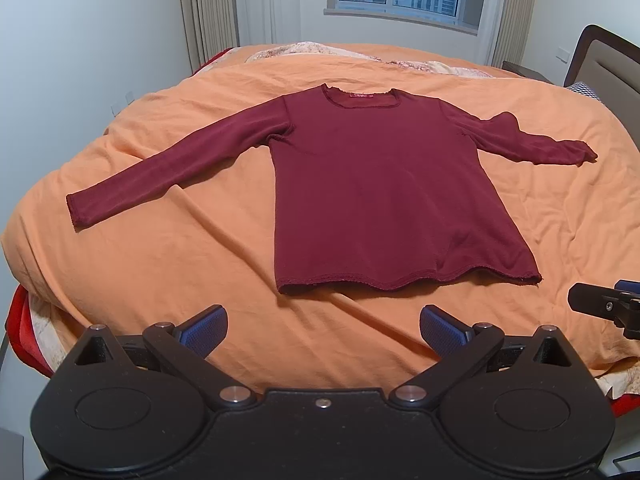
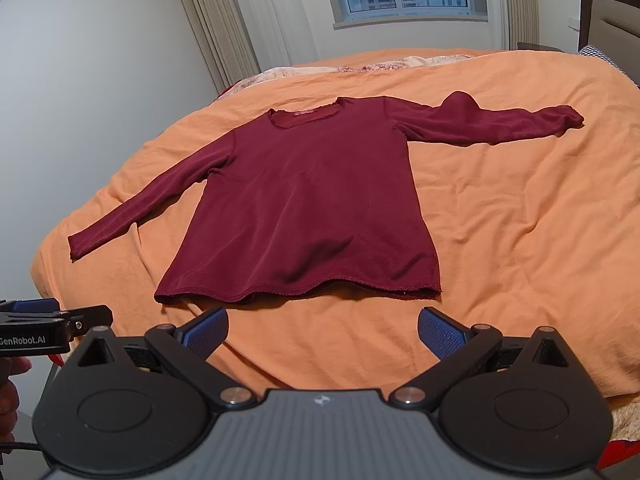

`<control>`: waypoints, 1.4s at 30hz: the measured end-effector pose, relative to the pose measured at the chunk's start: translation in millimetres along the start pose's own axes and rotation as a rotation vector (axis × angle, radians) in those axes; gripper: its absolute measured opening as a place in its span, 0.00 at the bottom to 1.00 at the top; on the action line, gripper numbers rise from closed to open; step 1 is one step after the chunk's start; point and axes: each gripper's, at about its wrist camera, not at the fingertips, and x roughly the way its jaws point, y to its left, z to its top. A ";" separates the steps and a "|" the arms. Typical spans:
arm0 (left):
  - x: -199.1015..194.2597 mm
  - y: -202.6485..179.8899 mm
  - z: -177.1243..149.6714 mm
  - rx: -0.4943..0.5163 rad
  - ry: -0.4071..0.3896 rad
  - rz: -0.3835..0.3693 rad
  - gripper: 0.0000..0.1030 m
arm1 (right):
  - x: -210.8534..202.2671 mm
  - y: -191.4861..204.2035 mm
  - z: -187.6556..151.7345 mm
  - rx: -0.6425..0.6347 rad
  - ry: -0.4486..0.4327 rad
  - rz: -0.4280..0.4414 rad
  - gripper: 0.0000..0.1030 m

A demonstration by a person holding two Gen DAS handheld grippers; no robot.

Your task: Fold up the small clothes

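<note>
Both tongs stand wide open and hold nothing: left tongs [image 1: 323,330] and right tongs [image 2: 322,330] hover side by side over the near edge of the bed [image 1: 168,264], the right ones just showing at the left view's right border; ahead of both lies the shirt [image 1: 380,184], dark red, long-sleeved, spread flat and face up on the orange cover, hem [image 1: 400,282] nearest the tongs, collar farthest; one sleeve [image 1: 160,172] runs out ahead-left, the other sleeve [image 2: 496,124] ahead-right with a small hump in it. It looks a thin, soft knit, light and limp, likely to sag and drag on the cover; I would pinch it at a cuff or shoulder seam, or at the hem corners.
</note>
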 end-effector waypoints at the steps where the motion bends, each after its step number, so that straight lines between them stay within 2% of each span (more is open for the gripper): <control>1: 0.0 0.1 -0.1 0.000 0.000 0.000 0.99 | 0.2 0.8 0.0 0.001 0.000 -0.001 1.00; 17: 9.9 9.0 -3.5 0.006 0.041 -0.021 0.99 | 3.3 2.9 -5.1 0.029 0.022 -0.023 1.00; 26: 29.6 11.6 -4.2 -0.004 0.154 -0.001 0.99 | -1.5 -10.8 -5.4 0.096 0.046 -0.054 1.00; 30: 41.8 6.4 -1.1 0.022 0.223 0.024 0.99 | -1.7 -29.5 1.8 0.148 0.043 -0.096 1.00; 35: 58.9 9.3 7.4 -0.040 0.301 -0.001 0.99 | 1.1 -53.2 11.4 0.206 0.045 -0.160 1.00; 42: 81.8 -9.1 33.8 -0.049 0.336 -0.004 0.99 | 7.2 -72.1 16.9 0.220 0.073 -0.185 1.00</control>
